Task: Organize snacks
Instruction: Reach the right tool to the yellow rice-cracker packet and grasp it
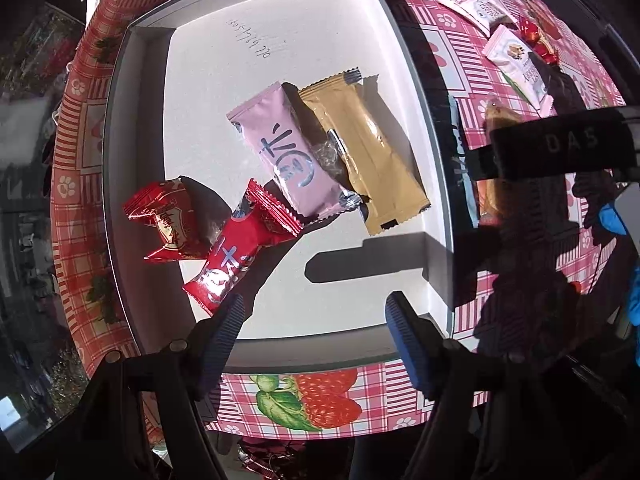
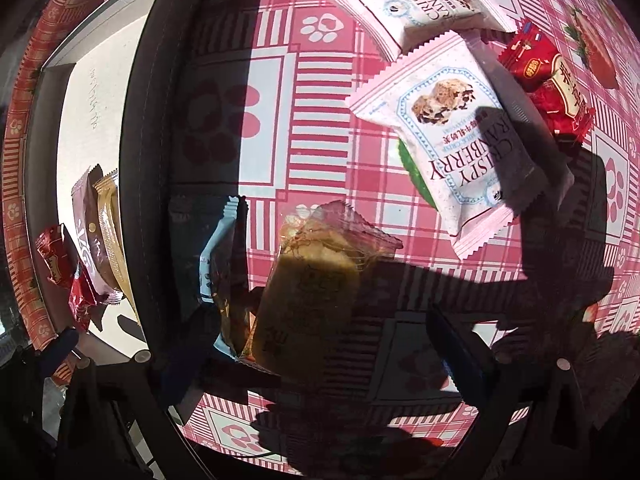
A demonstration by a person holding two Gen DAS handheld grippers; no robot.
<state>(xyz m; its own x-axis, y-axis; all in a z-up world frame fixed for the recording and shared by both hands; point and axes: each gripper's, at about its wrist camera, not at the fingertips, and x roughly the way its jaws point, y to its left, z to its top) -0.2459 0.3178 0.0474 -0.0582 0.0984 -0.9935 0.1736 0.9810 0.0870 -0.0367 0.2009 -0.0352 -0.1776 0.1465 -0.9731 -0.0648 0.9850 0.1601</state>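
A white box (image 1: 208, 92) lies on the pink strawberry tablecloth. In it lie a pink packet (image 1: 284, 152), a tan packet (image 1: 368, 152), a red bar (image 1: 236, 256) and a red candy (image 1: 164, 220). My left gripper (image 1: 316, 320) is open and empty above the box's near edge, its left finger beside the red bar. My right gripper (image 2: 320, 340) is open over a clear-wrapped yellowish pastry (image 2: 316, 280), with a blue packet (image 2: 220, 248) by its left finger. It shows as a black finger (image 1: 560, 144) in the left wrist view.
Two white-pink "Crispy Cranberry" packets (image 2: 452, 128) (image 2: 416, 4) and a red candy (image 2: 552, 80) lie on the tablecloth (image 2: 312, 100) beyond my right gripper. The box's dark wall (image 2: 148, 160) stands left of the pastry. The table edge (image 1: 68, 200) runs along the left.
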